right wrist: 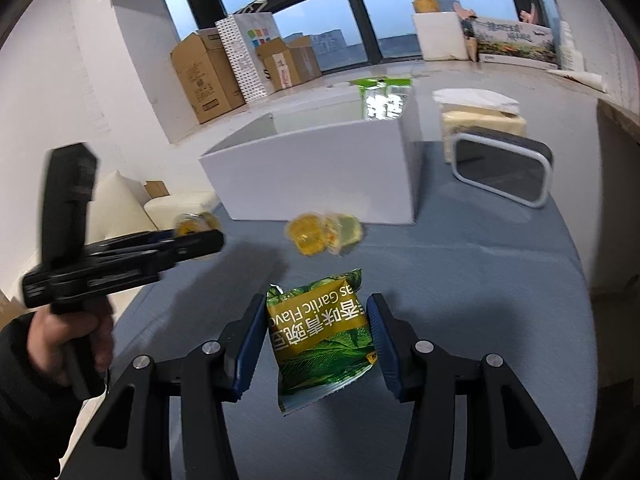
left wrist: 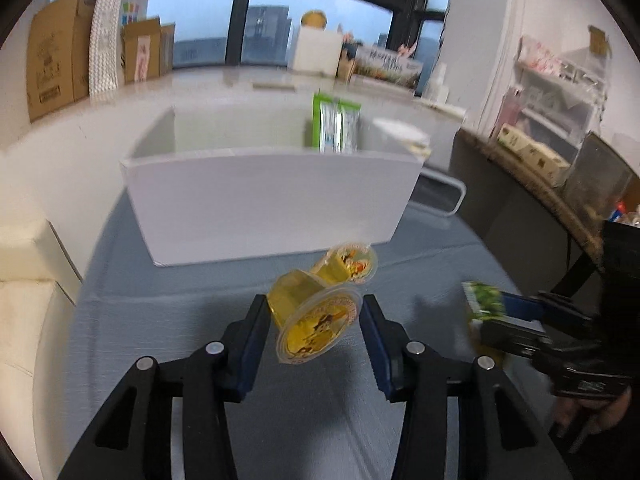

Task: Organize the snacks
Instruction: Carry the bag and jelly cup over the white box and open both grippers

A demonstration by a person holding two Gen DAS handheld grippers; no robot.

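Note:
My left gripper (left wrist: 314, 314) is shut on a yellow jelly cup (left wrist: 312, 320) and holds it above the blue-grey table; it also shows at the left of the right wrist view (right wrist: 200, 240). A second yellow jelly cup (left wrist: 350, 266) lies on the table in front of the white box (left wrist: 264, 204), and shows in the right wrist view too (right wrist: 320, 232). My right gripper (right wrist: 318, 322) is shut on a green garlic-flavour pea packet (right wrist: 320, 336). A green snack packet (left wrist: 336, 126) stands inside the white box (right wrist: 312, 176) at its far right corner.
A dark tray with a white rim (right wrist: 502, 172) stands on edge right of the box. A tissue pack (right wrist: 482, 118) sits behind it. Cardboard boxes (right wrist: 208, 76) line the window sill. A cream sofa (left wrist: 24, 280) is left of the table.

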